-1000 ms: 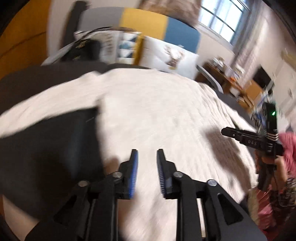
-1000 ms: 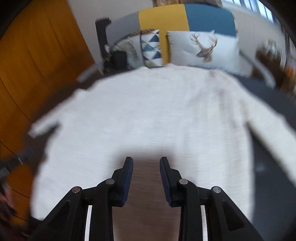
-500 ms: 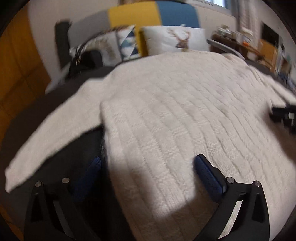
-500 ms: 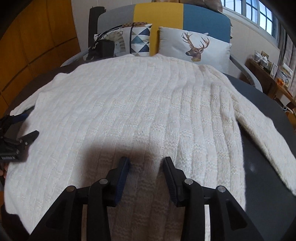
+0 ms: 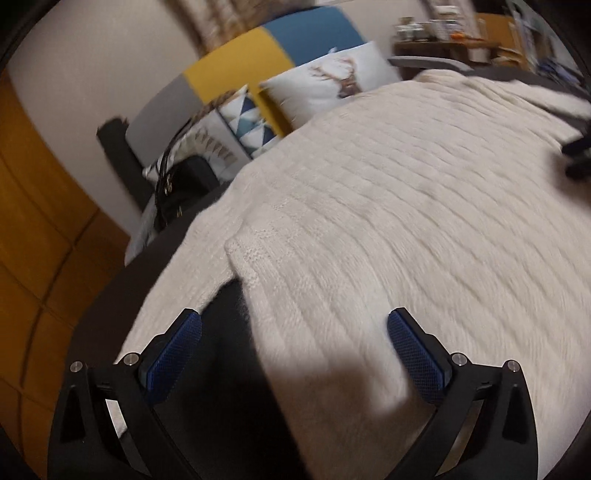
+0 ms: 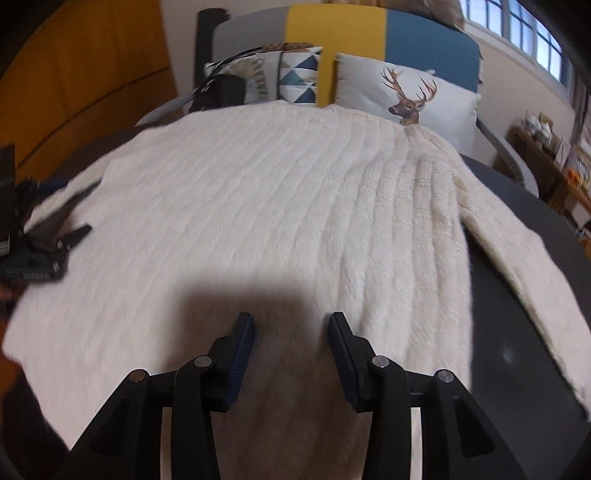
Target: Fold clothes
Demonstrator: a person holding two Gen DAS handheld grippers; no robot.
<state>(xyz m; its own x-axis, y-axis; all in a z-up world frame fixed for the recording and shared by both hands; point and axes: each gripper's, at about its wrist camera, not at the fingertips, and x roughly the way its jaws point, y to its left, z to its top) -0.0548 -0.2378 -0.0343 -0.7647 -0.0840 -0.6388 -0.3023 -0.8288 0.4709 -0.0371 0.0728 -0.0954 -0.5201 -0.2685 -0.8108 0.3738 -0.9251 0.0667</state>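
A cream cable-knit sweater (image 5: 369,221) lies spread flat on a dark table (image 5: 110,314). My left gripper (image 5: 293,328) hangs wide open just above its left side, one pad over the sleeve (image 5: 177,280), the other over the body, straddling the armpit gap. Nothing is between the pads. In the right wrist view the sweater (image 6: 258,203) fills the middle, its right sleeve (image 6: 517,258) running down to the right. My right gripper (image 6: 291,328) stands part open over the lower body, pinching nothing. Each gripper shows blurred in the other's view: left gripper (image 6: 62,214), right gripper (image 5: 576,157).
Behind the table stands a sofa (image 6: 332,33) with a grey, yellow and blue back, a deer cushion (image 6: 406,96), a triangle-pattern cushion (image 6: 299,77) and a black bag (image 6: 221,92). Orange wood panelling (image 5: 29,221) is on the left, a cluttered shelf (image 6: 546,147) on the right.
The left gripper went from nearly shut to wide open, rolled, and sank toward the sweater's left armpit. The right gripper opened a little wider and dropped slightly over the sweater.
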